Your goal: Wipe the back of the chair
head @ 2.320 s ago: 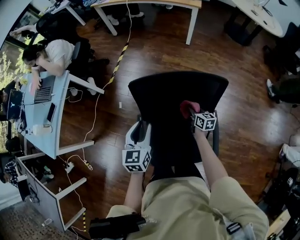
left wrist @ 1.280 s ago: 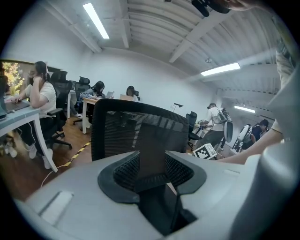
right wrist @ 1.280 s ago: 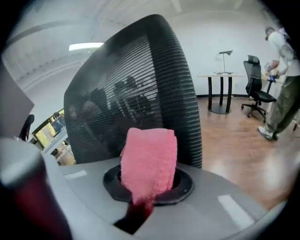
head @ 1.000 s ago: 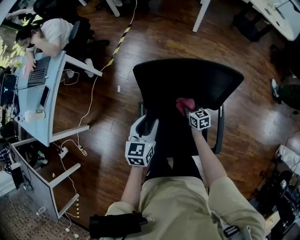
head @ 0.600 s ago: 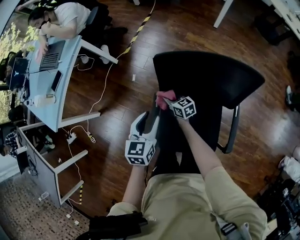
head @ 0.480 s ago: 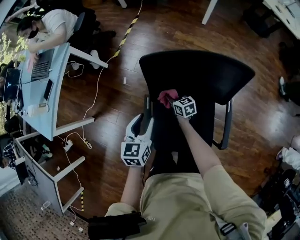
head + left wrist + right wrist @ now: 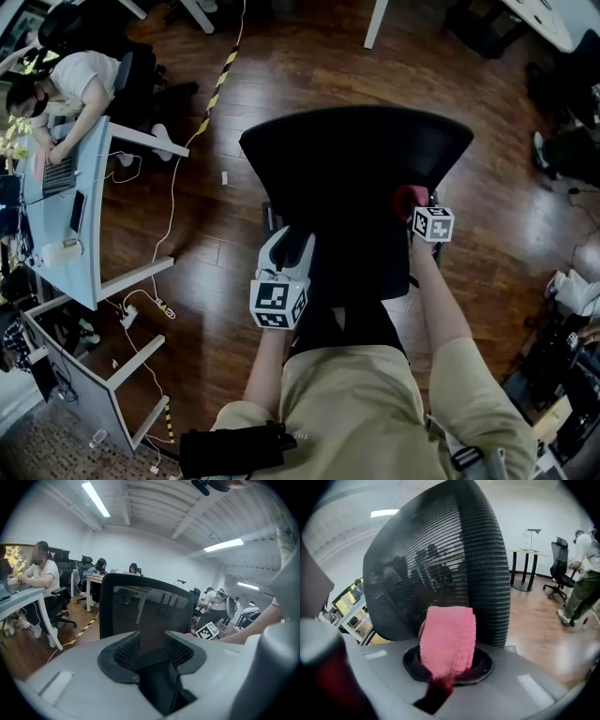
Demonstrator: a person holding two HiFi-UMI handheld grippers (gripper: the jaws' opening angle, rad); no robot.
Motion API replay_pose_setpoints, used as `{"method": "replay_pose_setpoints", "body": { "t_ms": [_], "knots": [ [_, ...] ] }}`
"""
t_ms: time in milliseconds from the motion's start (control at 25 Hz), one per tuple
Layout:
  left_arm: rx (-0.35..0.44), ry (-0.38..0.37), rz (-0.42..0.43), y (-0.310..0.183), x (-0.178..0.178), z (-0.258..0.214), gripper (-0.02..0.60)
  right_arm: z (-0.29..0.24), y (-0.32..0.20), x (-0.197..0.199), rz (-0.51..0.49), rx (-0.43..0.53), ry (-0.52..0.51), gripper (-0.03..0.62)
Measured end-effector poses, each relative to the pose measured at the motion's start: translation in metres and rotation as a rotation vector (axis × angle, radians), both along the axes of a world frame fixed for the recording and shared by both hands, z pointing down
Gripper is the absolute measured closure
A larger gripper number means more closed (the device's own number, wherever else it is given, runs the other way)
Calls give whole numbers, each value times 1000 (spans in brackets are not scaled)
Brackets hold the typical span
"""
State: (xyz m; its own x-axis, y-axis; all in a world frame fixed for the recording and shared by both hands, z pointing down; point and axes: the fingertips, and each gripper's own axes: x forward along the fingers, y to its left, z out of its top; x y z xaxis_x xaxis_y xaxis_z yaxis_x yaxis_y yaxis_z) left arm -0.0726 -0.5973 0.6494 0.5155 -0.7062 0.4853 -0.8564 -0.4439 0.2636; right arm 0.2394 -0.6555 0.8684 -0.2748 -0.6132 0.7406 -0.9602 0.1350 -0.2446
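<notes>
The black mesh chair back (image 7: 356, 159) fills the middle of the head view, seen from behind and above. My right gripper (image 7: 417, 208) is shut on a folded pink cloth (image 7: 408, 200) and presses it against the back's right edge. In the right gripper view the cloth (image 7: 447, 637) stands up between the jaws, right in front of the mesh (image 7: 440, 569). My left gripper (image 7: 289, 246) is at the lower left side of the chair. In its own view a dark strip of the chair's frame (image 7: 150, 644) sits between the pads, below the mesh back (image 7: 140, 606).
A light desk (image 7: 89, 234) with a laptop and a seated person (image 7: 56, 84) is at the left. Cables (image 7: 173, 187) and striped tape (image 7: 220, 80) lie on the wooden floor. White table legs (image 7: 370, 23) stand beyond the chair. Another person (image 7: 581, 578) stands at the right.
My right gripper has carried the pink cloth across the chair back from its left side to its right edge. The left gripper has stayed at the chair's lower left.
</notes>
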Motion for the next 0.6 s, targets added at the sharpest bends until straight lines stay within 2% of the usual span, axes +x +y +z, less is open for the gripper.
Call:
{"method": "replay_pose_setpoints", "body": {
  "t_ms": [80, 120, 160, 240, 320, 400, 480, 600],
  "knots": [
    [5, -4, -12, -2, -7, -1, 425, 4, -2, -15, 32, -14, -32, 563],
    [4, -5, -25, -2, -13, 0, 425, 8, -2, -38, 9, -31, -72, 563],
    [0, -5, -40, -1, -20, 1, 425, 12, 1, -73, -52, -53, -117, 563],
    [-14, -6, -69, 3, -36, 6, 425, 15, 9, -166, -243, -69, -198, 563],
    [-30, -12, -91, 8, -49, 14, 425, 9, 11, -262, -413, -34, -294, 563],
    [-46, -25, -106, 11, -58, 22, 425, -1, 9, -336, -516, 4, -384, 563],
    [-57, -39, -117, 13, -67, 27, 425, -3, 8, -375, -584, 19, -408, 563],
    [-64, -50, -125, 16, -78, 32, 425, 5, 9, -371, -624, 27, -393, 563]
  ]
}}
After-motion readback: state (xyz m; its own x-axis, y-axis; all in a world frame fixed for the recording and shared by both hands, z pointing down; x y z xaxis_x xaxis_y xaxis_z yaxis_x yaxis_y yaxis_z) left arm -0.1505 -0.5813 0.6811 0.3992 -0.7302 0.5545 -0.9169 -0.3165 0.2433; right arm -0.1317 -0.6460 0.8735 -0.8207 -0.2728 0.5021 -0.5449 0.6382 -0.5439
